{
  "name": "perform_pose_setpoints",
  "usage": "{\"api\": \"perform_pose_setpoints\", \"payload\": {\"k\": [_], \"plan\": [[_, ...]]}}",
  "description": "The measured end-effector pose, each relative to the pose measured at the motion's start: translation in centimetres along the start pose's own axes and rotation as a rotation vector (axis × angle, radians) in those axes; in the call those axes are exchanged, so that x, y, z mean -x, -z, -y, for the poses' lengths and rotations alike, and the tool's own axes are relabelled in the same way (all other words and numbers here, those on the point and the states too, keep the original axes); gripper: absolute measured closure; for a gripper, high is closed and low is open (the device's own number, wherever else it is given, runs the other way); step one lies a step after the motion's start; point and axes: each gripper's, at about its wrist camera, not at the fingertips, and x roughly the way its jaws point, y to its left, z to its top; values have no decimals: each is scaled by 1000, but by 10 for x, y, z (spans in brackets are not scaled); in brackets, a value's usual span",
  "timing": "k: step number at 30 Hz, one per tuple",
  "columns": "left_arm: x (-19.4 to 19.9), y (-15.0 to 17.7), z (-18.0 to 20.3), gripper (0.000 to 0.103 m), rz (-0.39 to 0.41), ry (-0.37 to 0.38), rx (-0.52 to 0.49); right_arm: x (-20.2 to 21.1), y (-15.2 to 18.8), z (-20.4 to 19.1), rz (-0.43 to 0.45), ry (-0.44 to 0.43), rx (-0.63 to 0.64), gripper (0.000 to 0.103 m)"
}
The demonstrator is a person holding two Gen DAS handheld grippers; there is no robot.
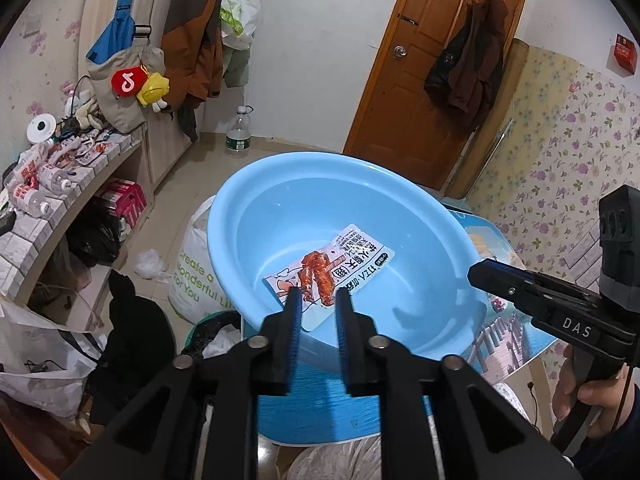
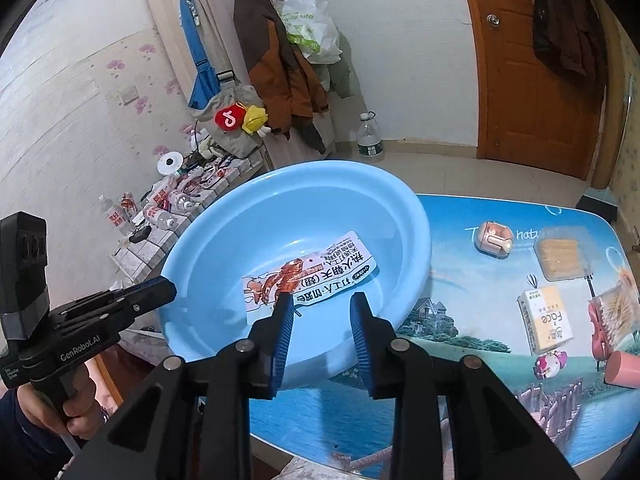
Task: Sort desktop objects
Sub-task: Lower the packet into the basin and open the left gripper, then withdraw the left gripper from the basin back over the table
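A light blue basin (image 1: 280, 184) (image 2: 224, 208) stands on the left end of the picture-printed table (image 2: 460, 312). A white snack packet with a red chicken wing print (image 1: 332, 268) (image 2: 308, 276) lies flat inside it. My left gripper (image 1: 318, 294) is open and empty, hovering above the packet's near end. My right gripper (image 2: 322, 300) is open and empty over the basin's near rim. On the table to the right lie a small pink timer-like box (image 2: 493, 239), a clear box of cotton swabs (image 2: 559, 257), a yellow "Face" carton (image 2: 545, 317), a toothpick box (image 2: 614, 312) and a pink cup (image 2: 622, 369).
A tiled shelf (image 1: 60, 184) at the left holds bottles and packets. Bags and a bin (image 1: 212, 332) sit on the floor left of the table. A water bottle (image 1: 238, 133) stands by the wall. A wooden door (image 1: 432, 64) is behind.
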Motion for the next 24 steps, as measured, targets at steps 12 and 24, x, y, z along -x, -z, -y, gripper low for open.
{"api": "perform_pose_setpoints", "payload": {"k": [12,24], "plan": [[3,0,2,14,14,-74,-7,4,2,-8,-2,58,37,65],[5,-1,17,6,24,-120,-37,8,0,-13,8,154,37,8]]}}
